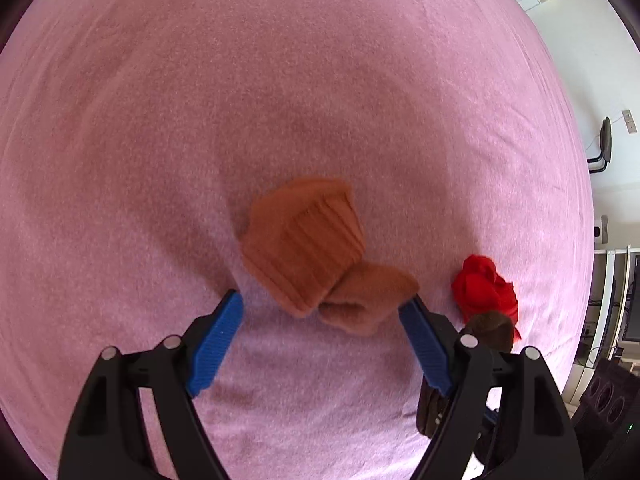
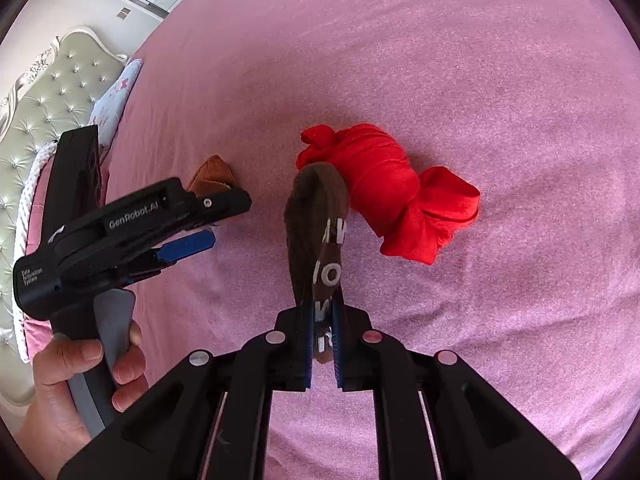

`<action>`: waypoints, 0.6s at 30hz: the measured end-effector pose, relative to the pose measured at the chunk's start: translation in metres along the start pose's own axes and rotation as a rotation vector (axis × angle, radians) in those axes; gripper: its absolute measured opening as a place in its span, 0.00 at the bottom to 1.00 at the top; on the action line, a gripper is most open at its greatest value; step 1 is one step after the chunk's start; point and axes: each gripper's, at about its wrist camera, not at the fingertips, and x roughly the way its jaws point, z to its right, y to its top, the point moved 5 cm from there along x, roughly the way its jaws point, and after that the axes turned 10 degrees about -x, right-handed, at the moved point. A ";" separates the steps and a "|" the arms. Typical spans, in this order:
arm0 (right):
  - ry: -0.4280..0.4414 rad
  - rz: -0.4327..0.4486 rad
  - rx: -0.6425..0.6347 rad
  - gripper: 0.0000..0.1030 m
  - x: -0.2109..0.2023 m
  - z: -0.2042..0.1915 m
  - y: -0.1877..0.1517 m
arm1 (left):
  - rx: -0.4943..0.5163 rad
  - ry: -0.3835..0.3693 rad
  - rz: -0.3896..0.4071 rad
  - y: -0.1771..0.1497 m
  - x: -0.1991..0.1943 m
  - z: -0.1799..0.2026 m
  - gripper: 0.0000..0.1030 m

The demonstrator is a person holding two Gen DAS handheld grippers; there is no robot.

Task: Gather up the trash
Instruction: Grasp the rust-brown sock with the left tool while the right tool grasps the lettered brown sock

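An orange-brown ribbed sock (image 1: 308, 256) lies crumpled on the pink bedspread (image 1: 280, 80). My left gripper (image 1: 324, 304) is open, its blue pads either side of the sock's near end, just above it. A red sock (image 2: 392, 192) lies bunched on the bedspread to the right; it also shows in the left wrist view (image 1: 484, 288). My right gripper (image 2: 322, 312) is shut on a dark brown sock (image 2: 316, 216) with white letters, held up near the red sock. The brown sock's tip shows in the left wrist view (image 1: 492, 328).
A tufted grey headboard (image 2: 44, 112) and a patterned pillow (image 2: 114, 96) are at the left. The left gripper's body (image 2: 132, 220) and the hand holding it sit left of the brown sock. White walls and shelves (image 1: 612, 280) lie past the bed's right edge.
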 end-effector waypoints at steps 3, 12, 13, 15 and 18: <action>0.000 -0.004 -0.009 0.08 0.003 -0.003 0.002 | -0.015 0.043 0.006 0.012 0.008 0.001 0.64; 0.018 0.005 -0.039 0.08 -0.009 -0.011 -0.003 | 0.014 0.041 0.006 -0.003 -0.008 -0.021 0.29; 0.019 0.007 -0.040 0.08 -0.011 -0.012 -0.006 | 0.027 0.036 0.006 -0.011 -0.011 -0.023 0.28; 0.019 0.012 -0.038 0.08 -0.017 -0.013 -0.012 | 0.052 0.041 -0.005 -0.027 -0.016 -0.024 0.28; 0.017 0.019 -0.038 0.08 -0.030 -0.015 -0.030 | 0.089 0.043 -0.034 -0.061 -0.024 -0.029 0.28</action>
